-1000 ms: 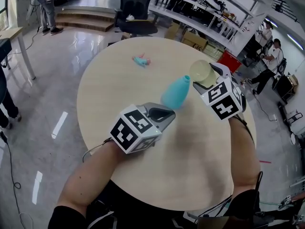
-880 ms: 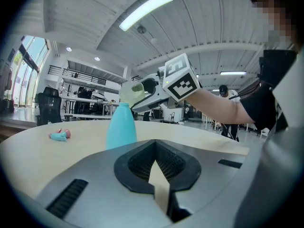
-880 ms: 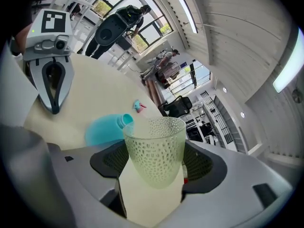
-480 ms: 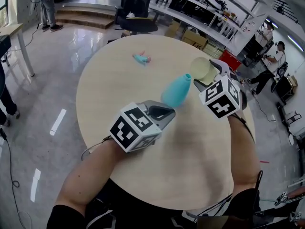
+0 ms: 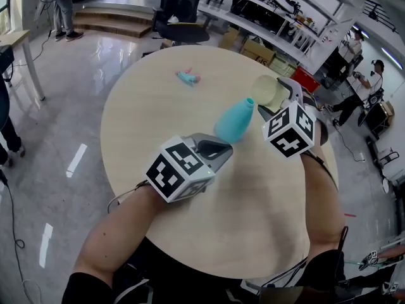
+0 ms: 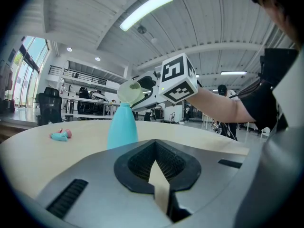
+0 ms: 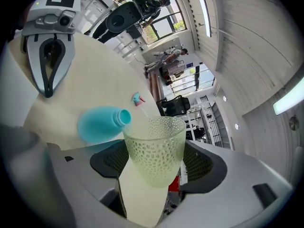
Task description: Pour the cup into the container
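Cup (image 5: 271,92) in R claw (image 7: 154,163), tipped at container (image 5: 235,120).

The left tool (image 5: 223,149) and the right tool (image 5: 276,97) have smooth grey shells with black ribbed linings. Each carries a white cube (image 5: 179,170) printed with black square markers. A thin cable (image 5: 122,198) loops off the left wrist. The upper arm wears a black sleeve (image 5: 85,288).

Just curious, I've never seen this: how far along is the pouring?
Done: the right gripper grips the cup, tipped by the mouth of the blue bottle. In hand: the pour, though no liquid shows. Left: emptying it and setting it down. The left gripper is shut and empty.
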Available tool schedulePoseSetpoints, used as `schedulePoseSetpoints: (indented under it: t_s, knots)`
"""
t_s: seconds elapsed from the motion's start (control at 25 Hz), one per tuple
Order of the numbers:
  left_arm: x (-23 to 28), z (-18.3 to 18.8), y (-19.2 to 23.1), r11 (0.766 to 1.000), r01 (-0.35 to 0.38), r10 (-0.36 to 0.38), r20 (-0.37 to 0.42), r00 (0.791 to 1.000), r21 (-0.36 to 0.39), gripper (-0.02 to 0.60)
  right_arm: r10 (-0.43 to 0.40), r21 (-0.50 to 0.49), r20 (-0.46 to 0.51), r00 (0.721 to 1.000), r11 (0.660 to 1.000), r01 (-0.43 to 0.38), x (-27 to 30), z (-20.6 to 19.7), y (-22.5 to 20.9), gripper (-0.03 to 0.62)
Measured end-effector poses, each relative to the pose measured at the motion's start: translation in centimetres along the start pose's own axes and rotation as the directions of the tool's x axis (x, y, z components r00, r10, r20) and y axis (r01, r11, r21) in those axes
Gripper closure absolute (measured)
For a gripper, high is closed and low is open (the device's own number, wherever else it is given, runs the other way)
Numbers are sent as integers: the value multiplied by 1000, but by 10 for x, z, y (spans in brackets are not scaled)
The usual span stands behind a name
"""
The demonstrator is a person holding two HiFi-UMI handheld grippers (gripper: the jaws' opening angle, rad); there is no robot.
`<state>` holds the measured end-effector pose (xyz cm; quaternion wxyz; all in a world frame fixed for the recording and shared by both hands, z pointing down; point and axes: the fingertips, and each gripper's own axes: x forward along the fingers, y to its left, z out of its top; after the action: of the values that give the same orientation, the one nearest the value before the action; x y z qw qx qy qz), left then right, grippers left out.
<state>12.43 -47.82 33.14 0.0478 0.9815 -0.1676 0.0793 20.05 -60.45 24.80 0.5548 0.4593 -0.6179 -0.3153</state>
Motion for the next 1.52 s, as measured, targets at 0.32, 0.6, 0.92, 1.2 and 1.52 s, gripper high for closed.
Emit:
schedulePoseSetpoints:
  t_s: [0.32, 0.6, 0.92, 1.2, 1.52]
  knots:
    - [1, 1, 1, 1000, -2, 2, -1, 1000, -1, 583, -12, -29, -2, 1000, 1000, 12, 1, 1, -3, 227]
    - [1, 1, 0, 1000, -1, 1, 1, 1000, -2, 583, -22, -61, -2, 1000, 998, 21, -1, 3, -2, 227]
    - [-1, 1, 1, 1000, 3, -3, 4, 1000, -1, 583, -33, -86, 1, 999, 996, 33, -1, 6, -2, 227]
    - [0, 4, -1, 1000, 2, -2, 1, 1000, -2, 583, -51, -109, 2, 999, 993, 51, -4, 6, -6, 227]
    - [-1, 6, 1, 1000, 4, -4, 4, 1000, -3, 583, -62, -119, 6, 998, 991, 62, -4, 8, -7, 228]
